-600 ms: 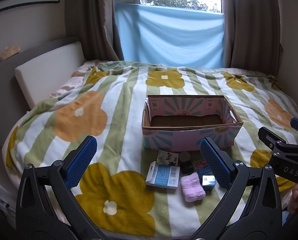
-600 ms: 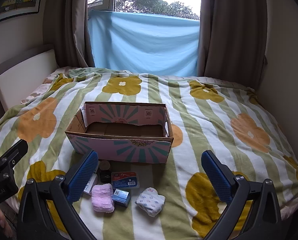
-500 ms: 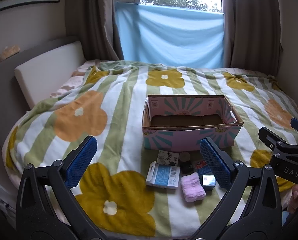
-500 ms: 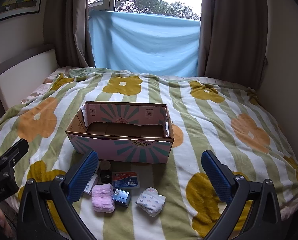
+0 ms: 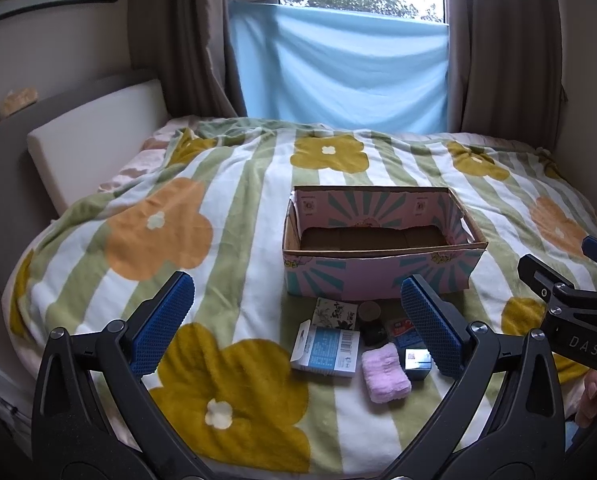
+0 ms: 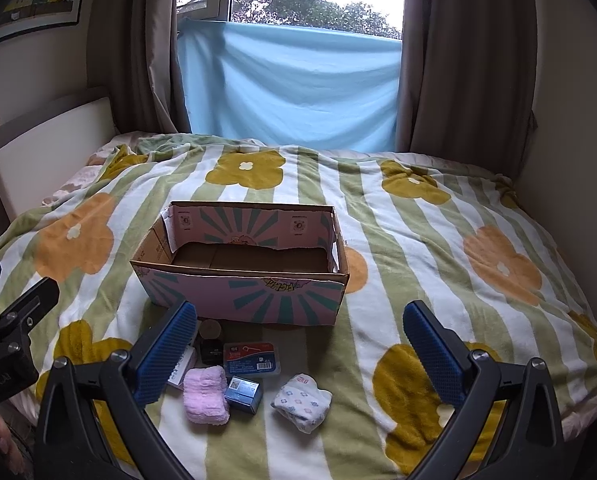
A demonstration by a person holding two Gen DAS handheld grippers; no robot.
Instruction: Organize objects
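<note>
We hold our left gripper [image 5: 298,322] and right gripper [image 6: 300,344] spread wide with nothing between the pads, both above the flowered blanket [image 6: 438,236]. Just in front of the empty cardboard box [image 6: 242,296] lie a pink towel roll [image 6: 205,394], a floss-pick case [image 6: 251,358], a small blue box [image 6: 243,394], patterned socks [image 6: 301,400] and a dark jar [image 6: 211,342].

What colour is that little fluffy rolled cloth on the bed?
Pale pink; the rolled cloth shows best in the right wrist view.

Both wrist views looked slightly downward from the bed's near edge, toward the open pink patterned cardboard box [image 5: 380,258] [image 6: 242,268], left view from its left, right view from its right, both sharing it.
</note>
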